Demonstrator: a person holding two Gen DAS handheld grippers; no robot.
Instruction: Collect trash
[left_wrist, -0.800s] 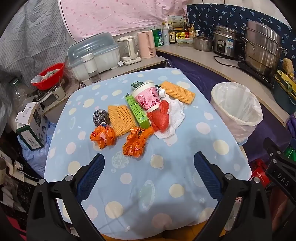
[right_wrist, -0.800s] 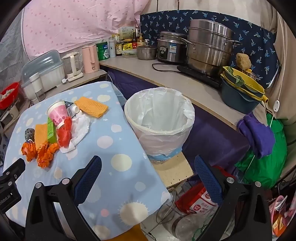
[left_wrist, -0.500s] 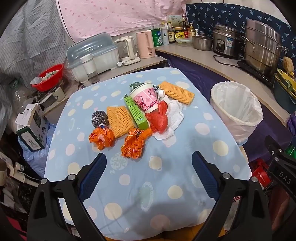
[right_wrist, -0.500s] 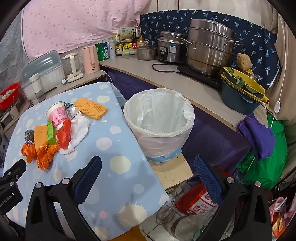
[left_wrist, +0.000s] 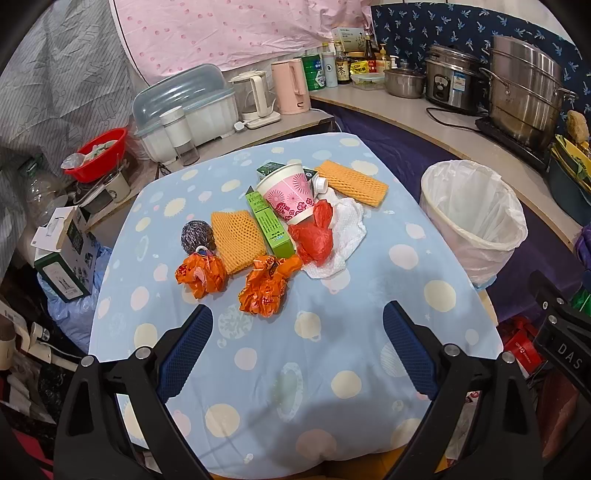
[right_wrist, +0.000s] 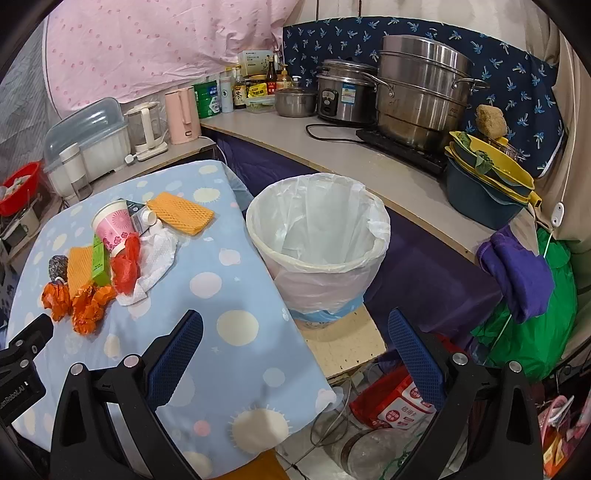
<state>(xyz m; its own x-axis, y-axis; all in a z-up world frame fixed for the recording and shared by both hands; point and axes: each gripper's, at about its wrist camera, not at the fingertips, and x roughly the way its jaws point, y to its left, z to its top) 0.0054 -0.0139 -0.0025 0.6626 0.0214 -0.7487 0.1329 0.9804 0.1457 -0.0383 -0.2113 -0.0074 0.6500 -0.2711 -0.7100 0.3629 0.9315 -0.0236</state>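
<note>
While left claw (left_wrist: 297, 325) gapes | orange wrapper (left_wrist: 266, 283) just ahead, untouched

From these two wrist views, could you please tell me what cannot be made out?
- Carton, left wrist view: mostly hidden behind the pink cup.
- Bin bottom, right wrist view: the white liner's folds hide whether anything lies inside.
- Bottle labels on the counter, both views: too small to read.

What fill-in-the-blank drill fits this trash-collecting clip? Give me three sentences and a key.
1. The bin beside the table is lined with a ____ bag.
2. The pink paper cup lies on its ____.
3. Both the left gripper and the right gripper hold ____.

Missing words: white; side; nothing
</note>
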